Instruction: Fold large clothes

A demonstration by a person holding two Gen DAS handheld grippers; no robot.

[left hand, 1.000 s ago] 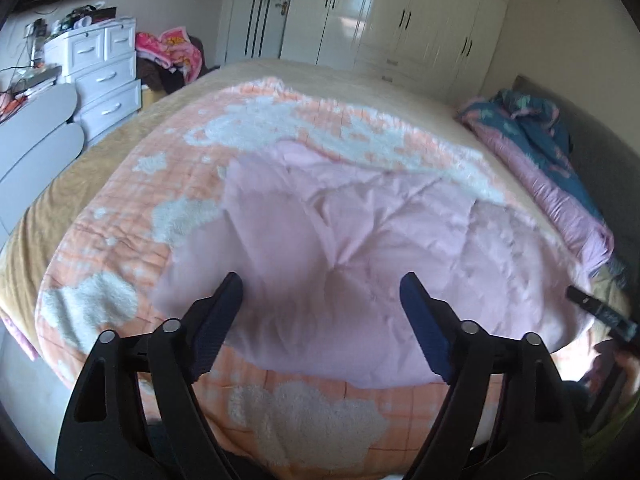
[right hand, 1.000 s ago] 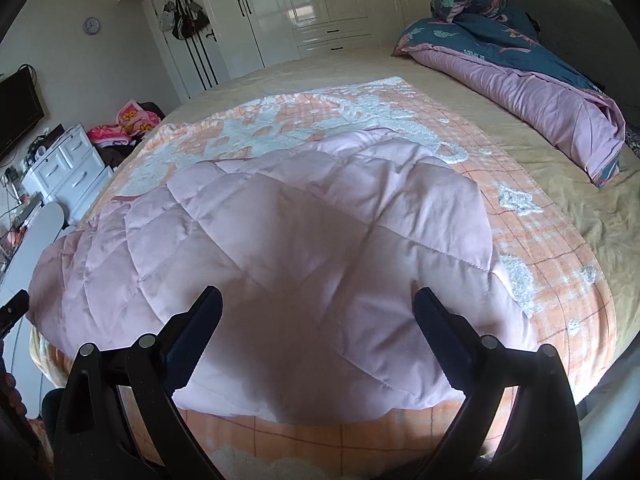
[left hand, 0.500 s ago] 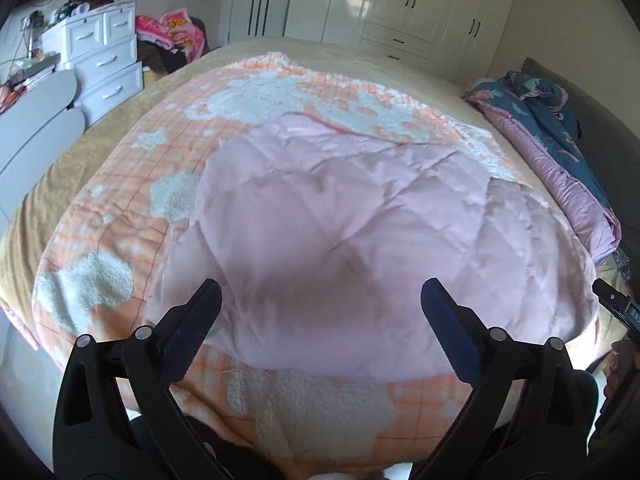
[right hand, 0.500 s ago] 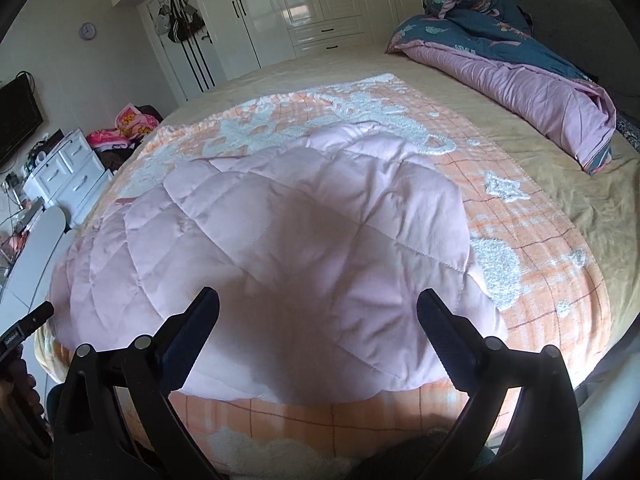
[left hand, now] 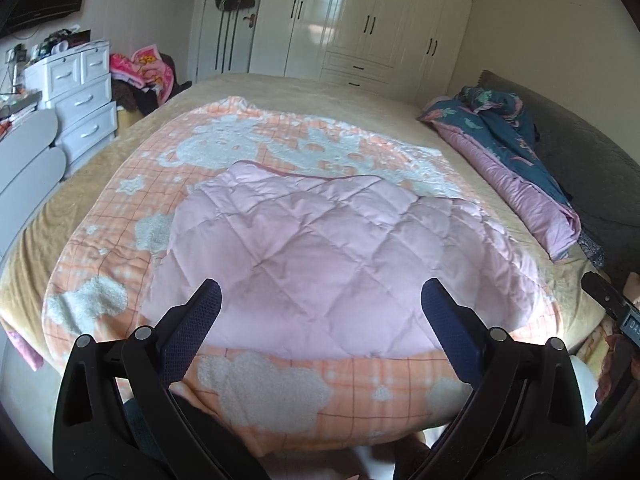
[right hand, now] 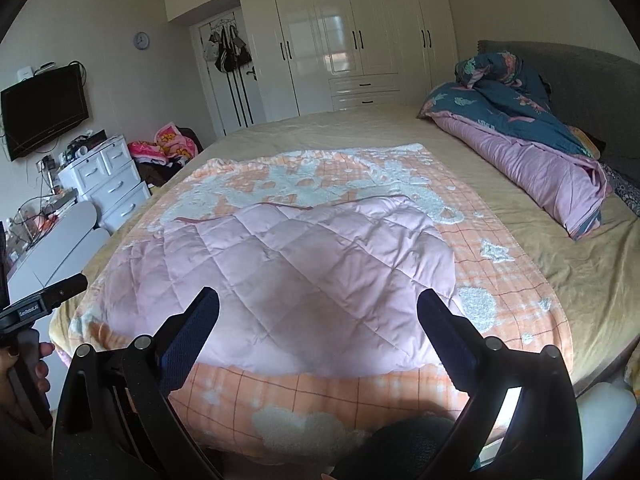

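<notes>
A: What is seen of the left gripper (left hand: 320, 312)?

B: Its jaws are spread wide, having just been opening, and nothing is held between them. The right gripper (right hand: 318, 312) is likewise spread and empty. Both are now raised and drawn back from the bed (left hand: 288, 92) compared with a second ago, so more of the room is taken in.

A: And the quilt (left hand: 332, 252)?

B: It is laid folded on the orange blanket (left hand: 132, 184), near the bed's front edge, with a maroon-piped edge shown along its far side. It is touched by neither gripper.

A: What is meant by that for the task?

B: A fold is judged to have been let go and finished. The bundle is still broad, so another fold is probably needed, and a fresh edge must be gripped first.
</notes>
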